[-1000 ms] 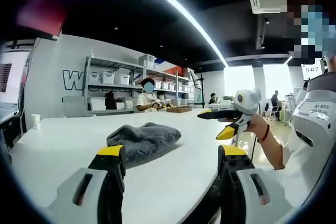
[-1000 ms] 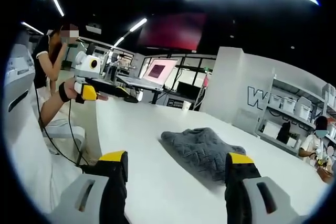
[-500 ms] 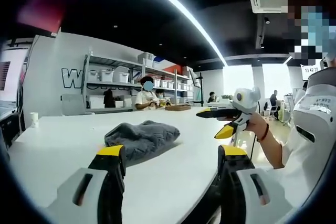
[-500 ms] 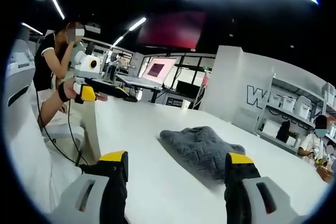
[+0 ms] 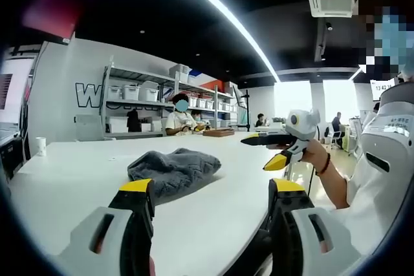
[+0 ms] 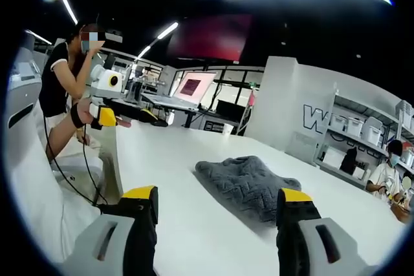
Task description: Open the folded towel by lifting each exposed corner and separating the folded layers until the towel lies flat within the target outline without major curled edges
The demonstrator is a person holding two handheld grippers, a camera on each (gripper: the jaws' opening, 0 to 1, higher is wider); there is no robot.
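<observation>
Work on the towel (image 5: 171, 167) has not begun, as far as I can judge: it sits as a grey, quilted, bunched heap on the white table (image 5: 65, 179), a little way in from the near edge, with nothing touching it. I can make out no target outline on the tabletop.

Left gripper (image 5: 208, 214) is held low at the table edge, its jaws spread wide with nothing between them, the towel lying ahead and slightly to the left of its gap. Right gripper (image 6: 218, 221) is likewise spread wide and holding nothing, the towel ahead between its yellow-tipped jaws. In each view the other gripper shows off to one side, held in a hand (image 5: 314, 152) above the table edge and well apart from the towel.

So the step in hand looks like the approach. The next move, I would say, calls for picking out an exposed corner of the heap, bringing one gripper down to it and closing on the top layer alone, so the folds can be peeled apart rather than dragged in a lump. From here I cannot tell where a corner lies.

As for writing: large dark letters on the far white wall (image 6: 284, 95) start with a "W", the rest hidden behind shelves (image 5: 136, 105) of white bins. A small screen (image 5: 383, 86) seems to read 13:42:17.
</observation>
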